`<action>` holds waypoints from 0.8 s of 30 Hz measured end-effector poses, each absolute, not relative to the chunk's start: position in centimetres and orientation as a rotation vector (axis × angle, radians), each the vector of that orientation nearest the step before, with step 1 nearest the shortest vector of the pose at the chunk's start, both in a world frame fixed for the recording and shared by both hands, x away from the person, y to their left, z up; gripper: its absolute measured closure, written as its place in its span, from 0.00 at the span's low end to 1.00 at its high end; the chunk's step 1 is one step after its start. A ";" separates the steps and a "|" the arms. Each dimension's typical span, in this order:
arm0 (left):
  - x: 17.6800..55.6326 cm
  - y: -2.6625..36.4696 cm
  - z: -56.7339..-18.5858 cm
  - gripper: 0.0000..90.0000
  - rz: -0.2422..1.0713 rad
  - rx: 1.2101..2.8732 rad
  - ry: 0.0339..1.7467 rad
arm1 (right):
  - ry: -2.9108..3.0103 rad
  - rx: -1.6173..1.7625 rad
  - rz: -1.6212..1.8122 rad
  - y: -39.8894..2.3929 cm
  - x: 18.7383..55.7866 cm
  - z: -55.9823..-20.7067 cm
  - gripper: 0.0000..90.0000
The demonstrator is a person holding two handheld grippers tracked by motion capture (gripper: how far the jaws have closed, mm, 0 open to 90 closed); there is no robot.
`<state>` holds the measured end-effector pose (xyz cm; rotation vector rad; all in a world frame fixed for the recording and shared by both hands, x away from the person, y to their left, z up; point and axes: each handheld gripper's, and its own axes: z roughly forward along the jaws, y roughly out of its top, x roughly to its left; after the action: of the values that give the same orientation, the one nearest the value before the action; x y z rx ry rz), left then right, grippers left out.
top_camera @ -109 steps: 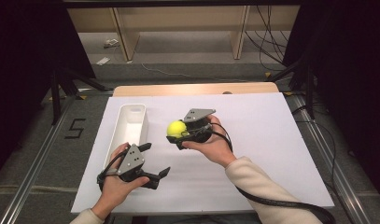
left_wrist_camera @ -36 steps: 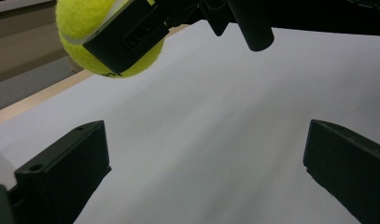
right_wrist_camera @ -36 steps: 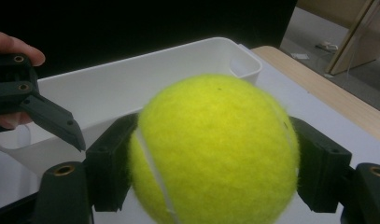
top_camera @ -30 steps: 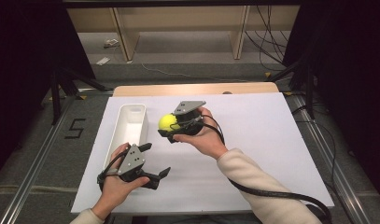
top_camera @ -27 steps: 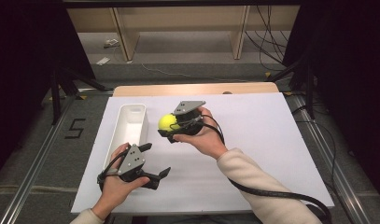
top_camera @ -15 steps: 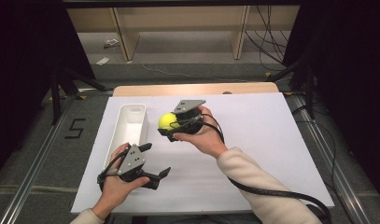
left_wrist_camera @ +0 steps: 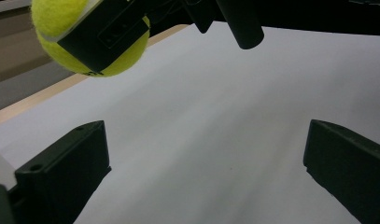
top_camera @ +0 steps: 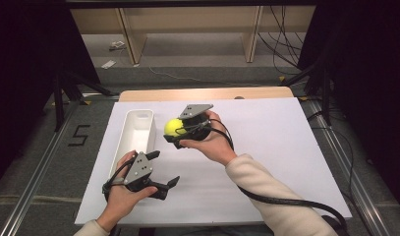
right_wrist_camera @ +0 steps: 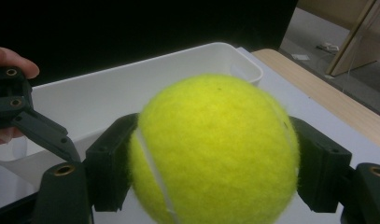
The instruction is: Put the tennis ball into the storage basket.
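The right tongs (top_camera: pixel 177 129), clamped on the tennis ball (top_camera: pixel 173 127), now sit farther left and a little farther up the table (top_camera: pixel 286 142) than 3.6 s ago, when they were nearer the middle of the white sheet; the ball is now just beside the long wall of the white tray (top_camera: pixel 138 132), the shift over the last second being only slight

Cutting off the tennis ball (left_wrist_camera: pixel 87 39) at eleven o'clock in the left gripper view, with a black pad of the right gripper (left_wrist_camera: pixel 103 32) covering its middle. Losing the ball's underside below the six o'clock edge in the right gripper view. Hiding part of the white bin (right_wrist_camera: pixel 131 93) behind the ball there.
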<state>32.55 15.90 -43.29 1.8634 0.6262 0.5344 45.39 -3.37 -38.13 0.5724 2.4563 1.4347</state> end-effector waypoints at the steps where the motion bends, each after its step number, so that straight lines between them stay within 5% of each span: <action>1: 32.6 15.9 -43.3 0.00 0.532 1.864 0.626 | 2.453 0.570 1.433 -3.3 45.4 -38.1 0.29; 24: 32.6 15.9 -43.3 0.00 0.534 1.865 0.622 | 2.460 0.562 1.427 -2.4 45.7 -37.7 0.29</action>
<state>32.56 15.89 -43.30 1.8651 0.6217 0.5339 45.72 -2.40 -37.68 0.5622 2.4604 1.4269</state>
